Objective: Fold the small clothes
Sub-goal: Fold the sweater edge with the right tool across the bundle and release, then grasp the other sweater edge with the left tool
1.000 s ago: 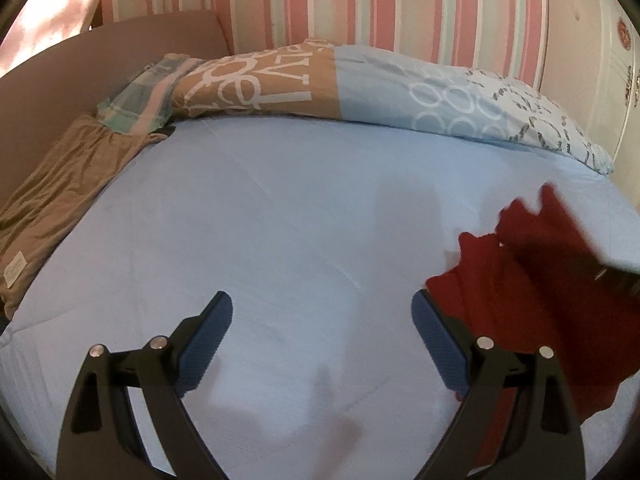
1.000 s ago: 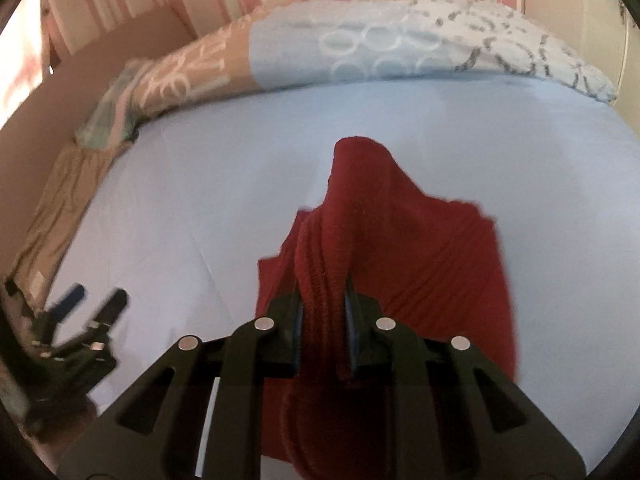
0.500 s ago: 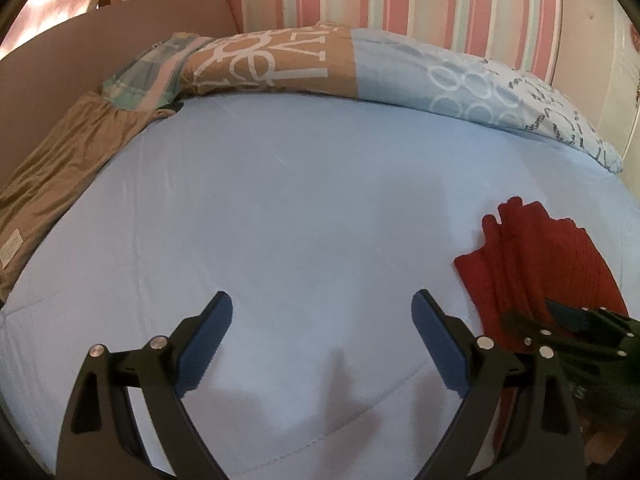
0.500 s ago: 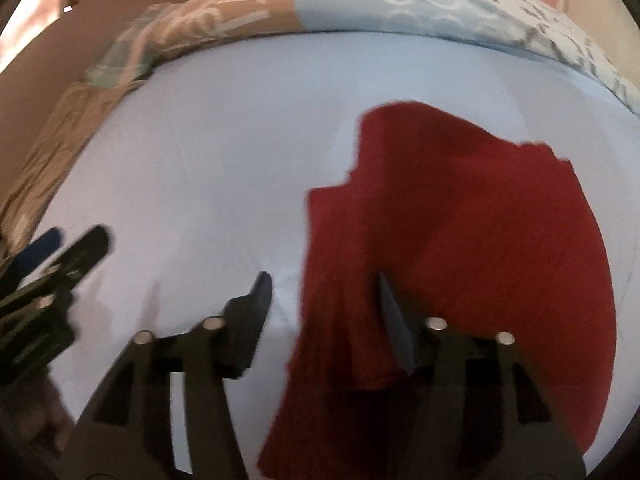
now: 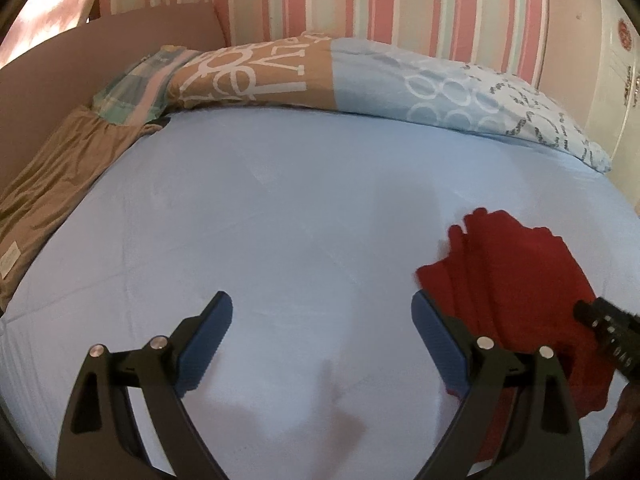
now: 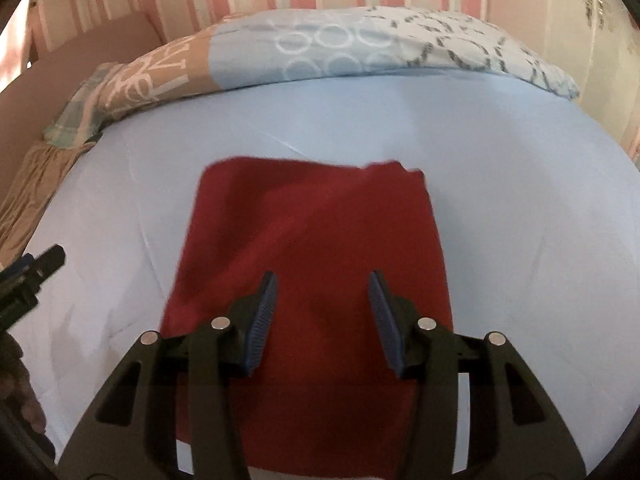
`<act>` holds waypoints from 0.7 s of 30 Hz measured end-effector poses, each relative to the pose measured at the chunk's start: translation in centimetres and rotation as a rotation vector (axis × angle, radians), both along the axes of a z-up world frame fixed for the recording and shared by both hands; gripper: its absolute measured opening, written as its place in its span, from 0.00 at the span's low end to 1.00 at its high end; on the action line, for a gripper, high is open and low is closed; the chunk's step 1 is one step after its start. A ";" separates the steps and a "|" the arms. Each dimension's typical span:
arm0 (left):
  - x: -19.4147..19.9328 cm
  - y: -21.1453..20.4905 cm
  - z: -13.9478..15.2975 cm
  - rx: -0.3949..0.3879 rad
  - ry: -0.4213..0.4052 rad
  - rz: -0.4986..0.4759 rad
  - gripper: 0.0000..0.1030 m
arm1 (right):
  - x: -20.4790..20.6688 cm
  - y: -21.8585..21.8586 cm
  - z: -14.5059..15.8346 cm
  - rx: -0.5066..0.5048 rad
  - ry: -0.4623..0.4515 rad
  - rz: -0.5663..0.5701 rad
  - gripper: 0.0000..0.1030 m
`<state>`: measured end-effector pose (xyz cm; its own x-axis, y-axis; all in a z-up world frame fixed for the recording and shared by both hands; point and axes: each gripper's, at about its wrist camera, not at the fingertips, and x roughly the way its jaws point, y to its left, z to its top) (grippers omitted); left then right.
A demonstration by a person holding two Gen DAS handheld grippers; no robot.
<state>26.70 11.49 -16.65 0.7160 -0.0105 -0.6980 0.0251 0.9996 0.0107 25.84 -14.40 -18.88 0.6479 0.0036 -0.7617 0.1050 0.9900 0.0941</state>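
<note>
The dark red ribbed knit garment (image 6: 316,264) lies flat on the pale blue bed sheet (image 6: 520,184) in the middle of the right wrist view, a rough rectangle with one layer lapped diagonally over the other. The right gripper (image 6: 322,312) hangs above its near half, its jaws part-way apart after opening and then closing a little, with nothing pinched between the blue pads.

The fold looks laid, so the step in hand seems to be tidying it. To do that well, keep the pads clear of the cloth while drawing off, so the ribbing does not snag and lift the top layer. Any further fold is best taken from the near edge, both layers together.

The left gripper (image 5: 322,328) stands wide and empty over bare sheet at the bottom of its own view, with the garment at its lower right.

A patchwork tan, blue and white printed duvet (image 5: 360,84) runs along the top of both views. A tan gathered cloth (image 5: 56,176) lies at the left edge, and a pink striped wall (image 5: 360,4) stands behind. All are well apart from the garment; nothing blocks the work.
</note>
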 end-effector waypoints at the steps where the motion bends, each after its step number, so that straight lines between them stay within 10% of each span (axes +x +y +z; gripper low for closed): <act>1: -0.1 -0.1 0.0 0.002 0.000 -0.002 0.89 | -0.3 0.4 -0.2 -0.010 0.003 0.004 0.47; 10: -0.9 -0.6 0.4 0.014 -0.002 -0.006 0.89 | -1.4 6.9 -3.4 -0.031 0.091 0.276 0.33; 14: -1.9 -1.5 0.3 -0.005 0.006 -0.033 0.89 | -2.2 4.2 -2.7 0.128 0.056 0.295 0.32; 18: -3.2 -3.7 0.1 -0.033 0.007 -0.102 0.89 | -4.0 -1.2 0.8 0.198 -0.099 0.182 0.80; 21: -4.5 -6.4 -0.2 -0.048 0.000 -0.179 0.89 | -5.3 -5.6 2.4 0.182 -0.163 0.085 0.79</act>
